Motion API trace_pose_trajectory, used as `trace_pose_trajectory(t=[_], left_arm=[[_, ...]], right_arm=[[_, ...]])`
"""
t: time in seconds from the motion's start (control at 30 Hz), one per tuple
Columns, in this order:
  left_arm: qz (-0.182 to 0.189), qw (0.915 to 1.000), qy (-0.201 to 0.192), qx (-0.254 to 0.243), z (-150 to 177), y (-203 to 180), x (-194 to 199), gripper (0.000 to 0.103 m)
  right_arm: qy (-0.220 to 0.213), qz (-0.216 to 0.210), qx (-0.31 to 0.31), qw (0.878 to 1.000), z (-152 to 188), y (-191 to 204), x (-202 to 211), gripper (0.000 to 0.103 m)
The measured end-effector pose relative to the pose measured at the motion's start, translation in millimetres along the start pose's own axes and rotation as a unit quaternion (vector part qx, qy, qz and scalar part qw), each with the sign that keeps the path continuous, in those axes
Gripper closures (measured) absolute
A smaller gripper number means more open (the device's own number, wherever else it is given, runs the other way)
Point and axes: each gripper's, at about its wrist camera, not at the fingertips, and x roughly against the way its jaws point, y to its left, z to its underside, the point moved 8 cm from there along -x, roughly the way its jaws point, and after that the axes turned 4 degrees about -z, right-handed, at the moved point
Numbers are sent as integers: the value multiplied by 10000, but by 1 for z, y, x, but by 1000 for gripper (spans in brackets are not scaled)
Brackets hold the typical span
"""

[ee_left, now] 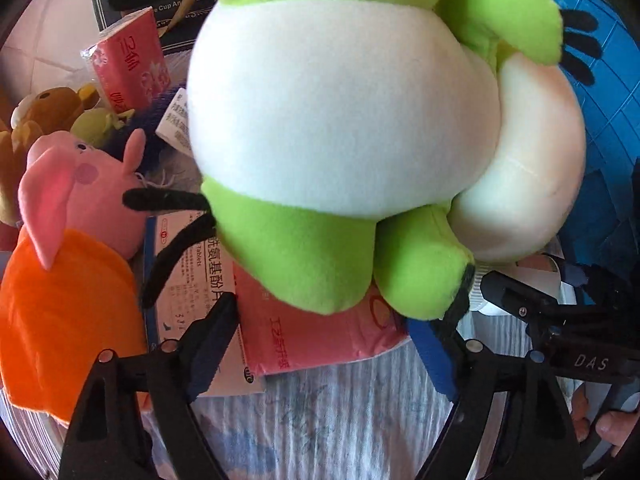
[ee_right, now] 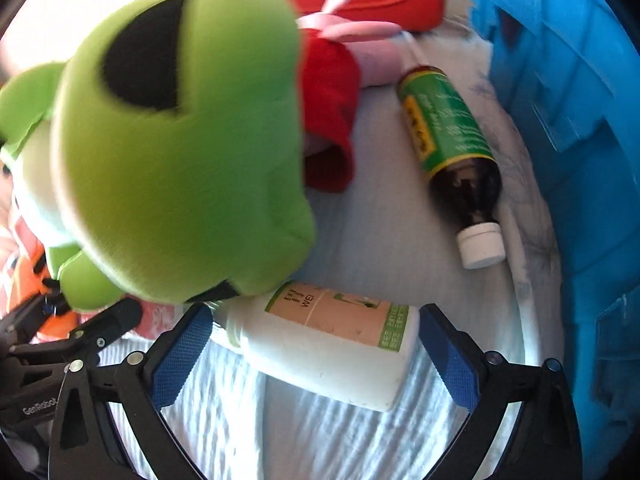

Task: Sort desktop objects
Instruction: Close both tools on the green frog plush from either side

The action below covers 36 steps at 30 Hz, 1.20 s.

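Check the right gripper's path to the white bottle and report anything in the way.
The green frog plush leans over the white bottle at its left end. The right gripper is open with its fingers either side of the bottle; nothing else lies between.

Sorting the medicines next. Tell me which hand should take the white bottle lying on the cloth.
Right. The right tool already straddles the white bottle, open pads either side. The left tool sits under the green frog plush, over pink packets.
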Motion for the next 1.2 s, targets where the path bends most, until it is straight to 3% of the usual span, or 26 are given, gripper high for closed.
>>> trace_pose_trajectory(t=[0.1, 0.2, 0.3, 0.37, 0.43, 0.53, 0.63, 0.77, 0.8, 0.83, 0.87, 1.0, 1.2], left_arm=[[14, 10000, -50, -21, 5, 2, 19, 24], [-63, 9998, -158, -103, 4, 5, 47, 24], [-220, 9983, -495, -223, -11, 10, 82, 24], [-396, 9958, -767, -304, -17, 1, 98, 19], [-485, 9936, -919, -439, -33, 4, 101, 3], [-579, 9935, -704, -680, -66, 5, 65, 4], [-683, 9934, -522, -757, -67, 9, 20, 4], [-537, 9933, -453, -917, -65, -1, -11, 4], [-473, 9931, -517, -940, -68, -3, -15, 13], [-367, 9932, -527, -971, -69, -5, -19, 34], [-324, 9935, -488, -975, -70, -7, -23, 43], [-289, 9943, -594, -842, -71, -4, -21, 50], [-334, 9923, -900, -782, -63, -3, 14, 50]], right_arm=[[140, 107, 305, 9994, 11, 15, 7, 8], [92, 240, 397, 9989, 21, 24, 23, 6], [-235, 232, 408, 9986, 14, 33, 52, 2], [-515, 135, 386, 9978, 1, 41, 72, 0], [-698, -30, 344, 9970, -12, 50, 85, 0], [-745, -85, 333, 9966, -33, 52, 86, 0], [-589, -42, 262, 9979, -46, 36, 63, 0], [-432, -407, 224, 9980, -56, 18, 21, 0], [-467, -378, 351, 9976, -64, 14, 12, 2], [-473, -394, 480, 9969, -62, 21, 12, 15], [-462, -428, 537, 9966, -63, 26, 10, 19], [-609, -297, 746, 9949, -65, 31, 14, 23], [-850, -301, 901, 9918, -61, 43, 42, 26]])
